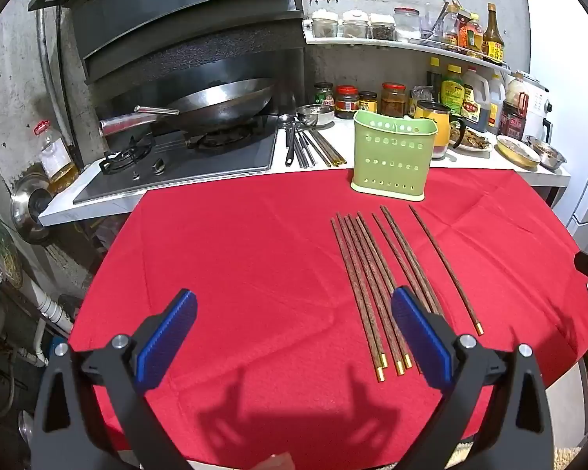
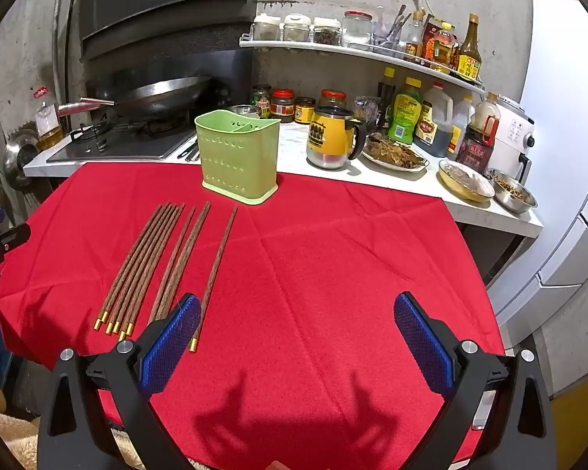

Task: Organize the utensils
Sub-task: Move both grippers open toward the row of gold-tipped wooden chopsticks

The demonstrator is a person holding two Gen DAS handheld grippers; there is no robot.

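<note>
Nothing picked yet, by the look of it: chopsticks (image 1: 376, 286) all flat on the red cloth (image 1: 235, 254), in front of the green holder (image 1: 392, 156). Left gripper (image 1: 294, 337) released, nothing between the pads, hovering in front and left of the holder. Right gripper (image 2: 298, 340) likewise spread wide and empty, in front and right of it. Next move, I'd say: close on one stick or the tight bundle near the gold-tipped ends, lift, tip upright, drop into a holder compartment (it's divided in two). Count: one holder; nine sticks as I read it: five bunched, a group of three, one single farthest right.
</note>
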